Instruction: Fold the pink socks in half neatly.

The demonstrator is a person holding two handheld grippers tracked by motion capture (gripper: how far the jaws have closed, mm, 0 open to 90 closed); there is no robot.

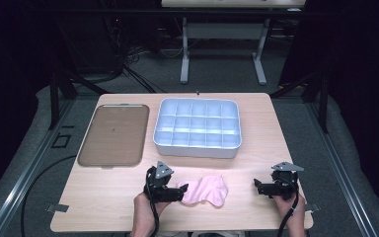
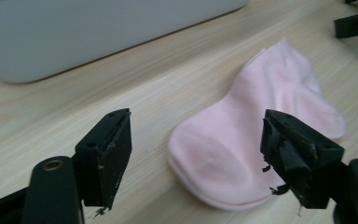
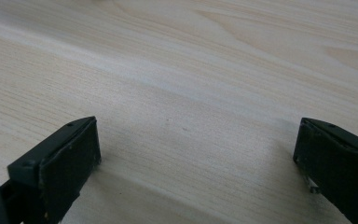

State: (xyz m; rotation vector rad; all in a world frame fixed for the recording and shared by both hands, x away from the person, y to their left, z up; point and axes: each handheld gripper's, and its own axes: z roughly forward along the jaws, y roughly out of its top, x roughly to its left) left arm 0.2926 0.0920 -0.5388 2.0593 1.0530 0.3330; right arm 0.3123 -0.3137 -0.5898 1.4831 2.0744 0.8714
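Left gripper (image 1: 184, 189) sits with its jaws spread apart at the sock's (image 1: 206, 190) near end; seen along its own jaws, the sock (image 2: 256, 140) lies flat between them, and the pads do not press on it, so nothing is held. Right gripper (image 1: 258, 185) waits well apart from the sock on its other side, jaws wide over bare wood, holding nothing

Judging from this, the work has barely begun or is between steps: the pink sock lies loose on the table (image 1: 103, 197), just in front of the tray (image 1: 197, 129), a white tray of many small compartments, all of which look empty. If the sock is meant for the tray, gripping, lifting and placing are all left to do

Beyond the sock and to one side of the tray lies a brown lid (image 1: 114, 134), flat on the table. Light wood grain covers the tabletop. Around it the room is dark, with grey carpet, cables and the white legs of another desk (image 1: 222, 49) behind the tray
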